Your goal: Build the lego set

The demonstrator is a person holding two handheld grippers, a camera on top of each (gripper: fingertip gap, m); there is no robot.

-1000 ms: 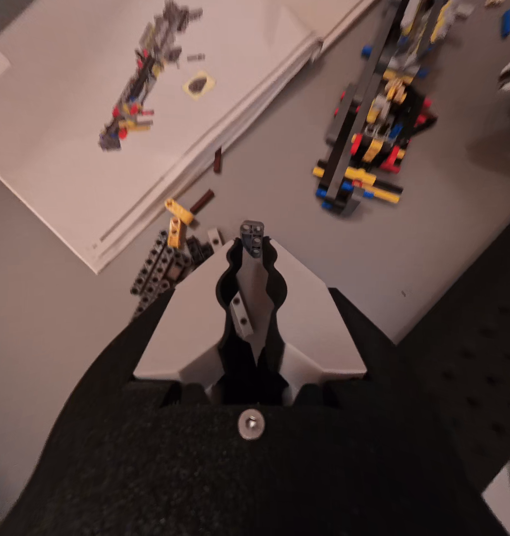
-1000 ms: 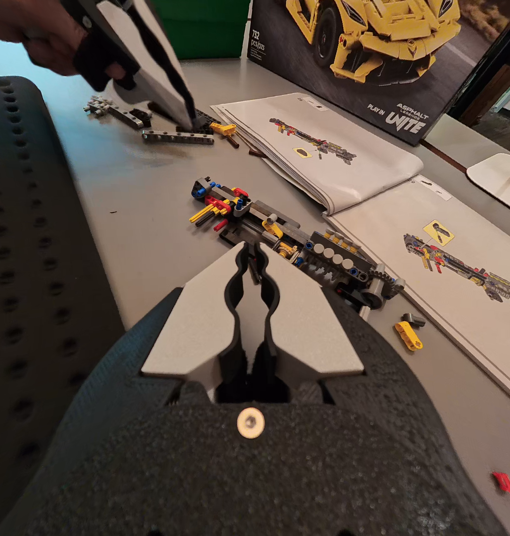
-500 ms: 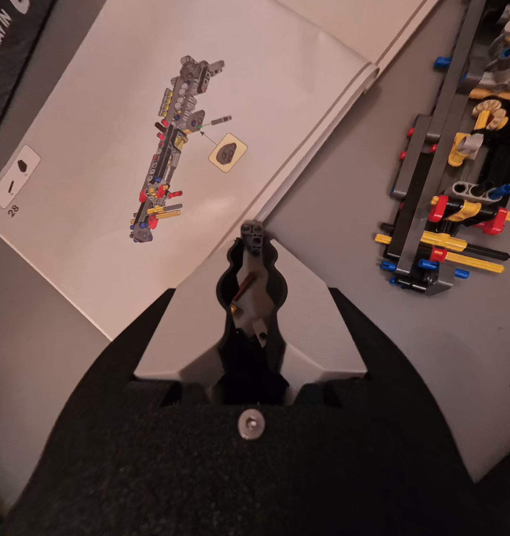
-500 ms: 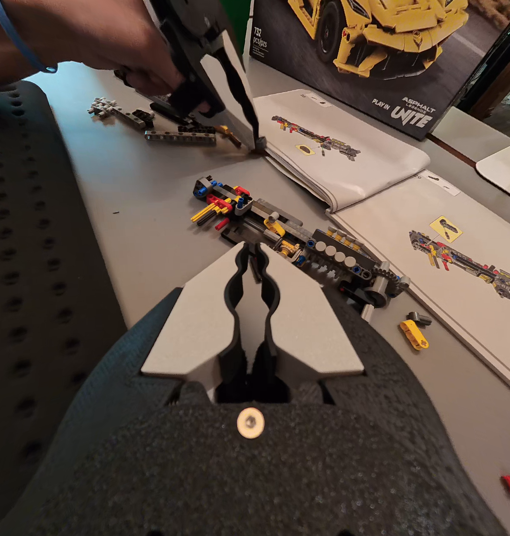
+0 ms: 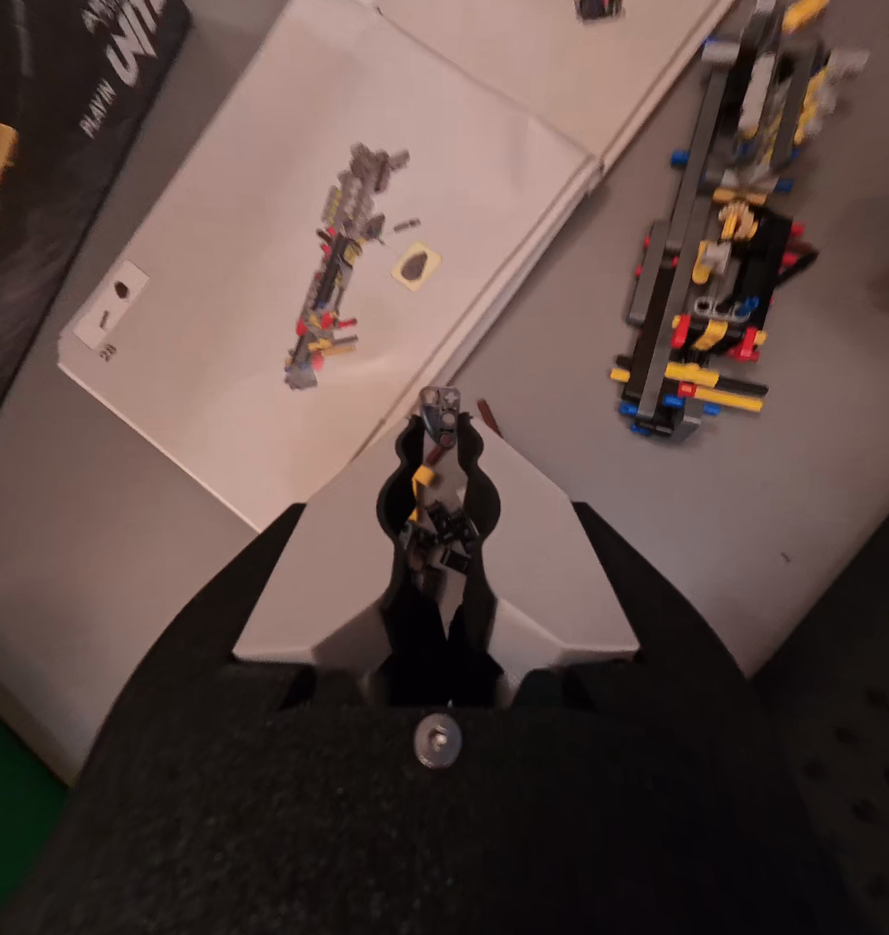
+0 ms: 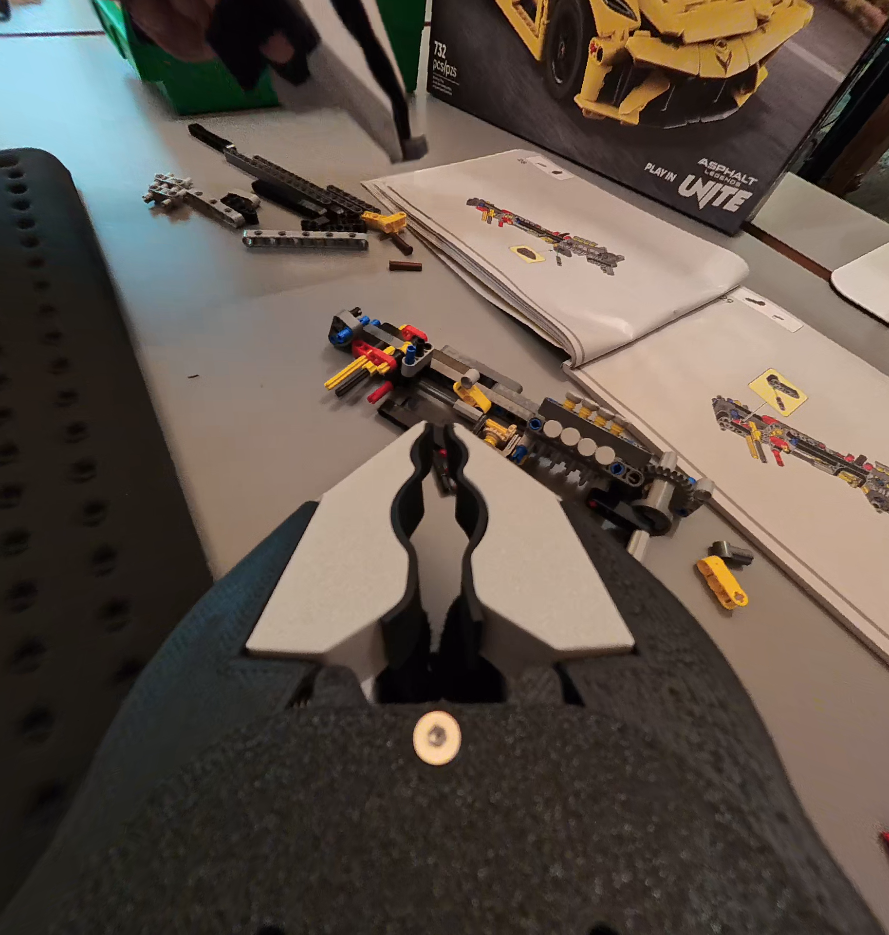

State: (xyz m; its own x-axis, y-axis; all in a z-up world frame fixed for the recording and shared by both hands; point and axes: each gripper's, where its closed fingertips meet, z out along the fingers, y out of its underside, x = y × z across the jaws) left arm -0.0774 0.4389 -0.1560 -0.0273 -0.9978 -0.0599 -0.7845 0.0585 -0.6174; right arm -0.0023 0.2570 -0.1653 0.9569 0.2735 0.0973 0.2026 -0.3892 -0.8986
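A: Where is the lego model [image 6: 508, 420] seen?

B: It is laid flat on the gray table [image 6: 230, 324], near the middle, just beside the open instruction book [image 6: 574, 253]. It is long and made of black, gray, yellow, red and blue parts. In the left wrist view it is seen again [image 5: 705, 313], near the right side.

A: What is held by the left gripper [image 5: 441, 417]?

B: A small gray piece [image 5: 442, 410] is pinched at its tips. The tongs are closed on it, up in the air over the edge of the book [image 5: 331, 263]. From the right wrist view the same gripper [image 6: 409, 144] is seen high up, blurred, with a hand [image 6: 189, 25] on it.

A: And the right gripper [image 6: 437, 430]?

B: Its tongs are nearly together, with only a thin gap. The tips are right at the near side of the model. Whether anything is gripped cannot be told.

A: What else is found on the table?

B: Loose black and gray beams [image 6: 301, 202] are piled toward the far left. A yellow piece [image 6: 720, 582] is laid near the model's right end. The lego box [image 6: 634, 101] is stood along the far edge, and a green bin [image 6: 194, 86] is set beside it.
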